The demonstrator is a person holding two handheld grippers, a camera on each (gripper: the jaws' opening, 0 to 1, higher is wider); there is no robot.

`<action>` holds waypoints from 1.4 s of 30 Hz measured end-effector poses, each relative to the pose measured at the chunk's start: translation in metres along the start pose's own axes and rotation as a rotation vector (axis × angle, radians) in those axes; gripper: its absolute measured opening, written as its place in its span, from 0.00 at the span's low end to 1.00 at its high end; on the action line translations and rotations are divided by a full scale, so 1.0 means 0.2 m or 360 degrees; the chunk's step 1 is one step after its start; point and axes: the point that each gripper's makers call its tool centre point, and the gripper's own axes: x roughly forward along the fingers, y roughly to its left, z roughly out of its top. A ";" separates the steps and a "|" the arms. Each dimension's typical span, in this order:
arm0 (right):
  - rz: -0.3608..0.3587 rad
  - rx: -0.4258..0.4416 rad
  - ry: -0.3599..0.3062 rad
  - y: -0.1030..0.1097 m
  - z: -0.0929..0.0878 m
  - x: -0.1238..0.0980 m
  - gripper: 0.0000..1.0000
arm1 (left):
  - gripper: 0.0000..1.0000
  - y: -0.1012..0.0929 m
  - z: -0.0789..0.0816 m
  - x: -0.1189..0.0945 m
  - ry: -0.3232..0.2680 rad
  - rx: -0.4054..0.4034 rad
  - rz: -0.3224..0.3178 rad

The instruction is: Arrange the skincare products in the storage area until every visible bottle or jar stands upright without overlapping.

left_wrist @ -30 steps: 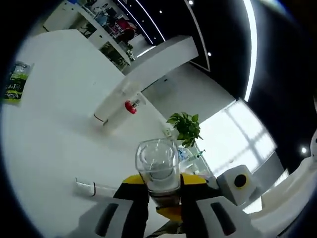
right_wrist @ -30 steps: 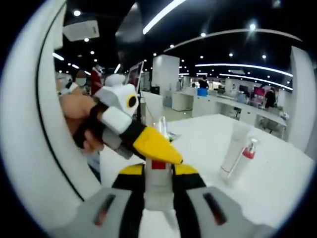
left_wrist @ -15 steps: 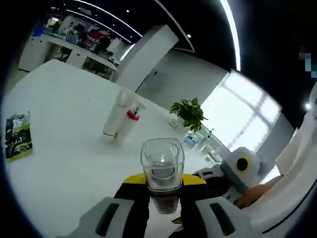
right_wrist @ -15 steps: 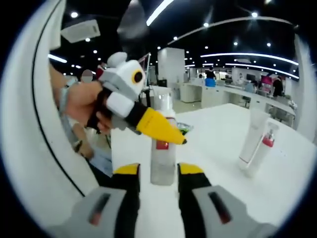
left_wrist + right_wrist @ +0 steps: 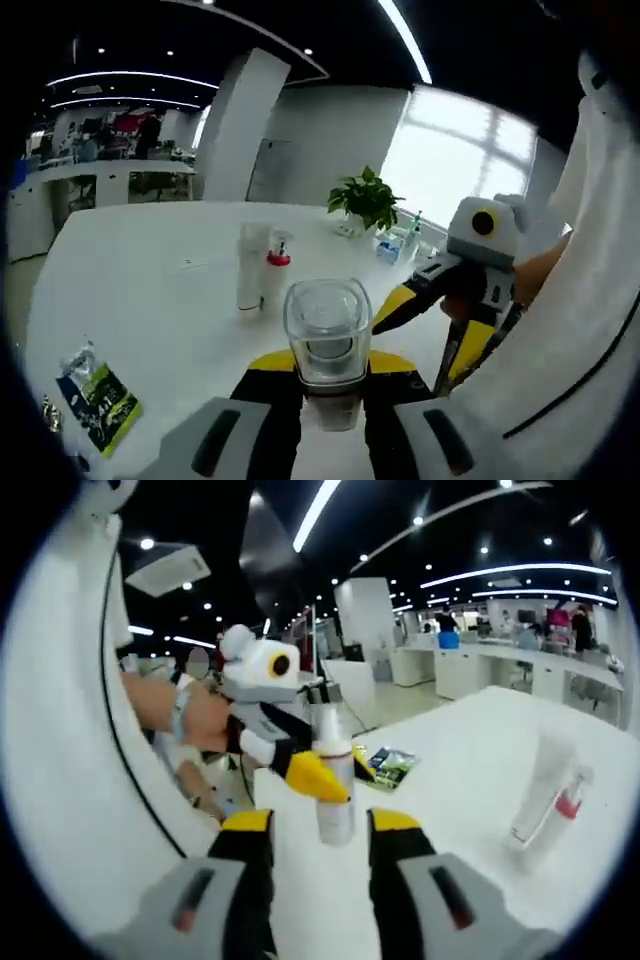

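Note:
A clear bottle with a clear cap (image 5: 327,335) sits between the jaws of my left gripper (image 5: 327,368), which is shut on it. In the right gripper view the same bottle (image 5: 333,780) stands upright in the left gripper (image 5: 305,770), which a hand holds. It is just beyond my right gripper (image 5: 320,825), whose yellow-tipped jaws stand open and apart from it. The right gripper (image 5: 410,355) comes into the left gripper view from the right, open. A white tube (image 5: 250,278) and a red-pump bottle (image 5: 277,275) stand together on the white table (image 5: 150,300).
A green packet (image 5: 95,395) lies flat near the table's edge, and shows as the green packet (image 5: 385,765) behind the bottle. A potted plant (image 5: 365,200) and small bottles stand at the far side. The white tube (image 5: 540,785) and pump bottle (image 5: 570,805) stand to the right.
My right gripper opened, let go of the clear bottle and drew back. The left gripper keeps hold of the bottle and has turned it more upright.

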 end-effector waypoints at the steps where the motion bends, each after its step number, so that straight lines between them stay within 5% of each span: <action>1: -0.0006 0.0000 -0.0007 0.00 0.04 0.03 0.33 | 0.22 0.00 0.00 -0.01 0.0017 0.0026 -0.0017; 5: -0.0059 0.0013 -0.0035 -0.02 0.14 0.11 0.32 | 0.22 -0.01 -0.03 0.01 0.0107 0.0281 -0.0114; 12: -0.0145 -0.0054 0.0073 -0.01 0.16 0.20 0.29 | 0.22 -0.01 -0.07 0.05 0.0163 0.0546 -0.0305; 16: -0.0185 -0.0061 0.0184 -0.03 0.08 0.23 0.25 | 0.22 0.03 -0.10 0.04 0.0223 0.0645 -0.0305; 25: -0.0224 -0.0094 0.0182 -0.04 0.06 0.30 0.21 | 0.22 0.06 -0.13 0.04 0.0212 0.0771 -0.0292; 35: -0.0293 -0.0211 0.0122 -0.07 0.08 0.30 0.19 | 0.22 0.07 -0.09 0.06 0.0101 0.0684 -0.0317; 42: -0.0337 -0.0093 0.0036 -0.14 0.07 0.30 0.18 | 0.23 0.11 -0.09 0.09 0.0095 0.0582 -0.0278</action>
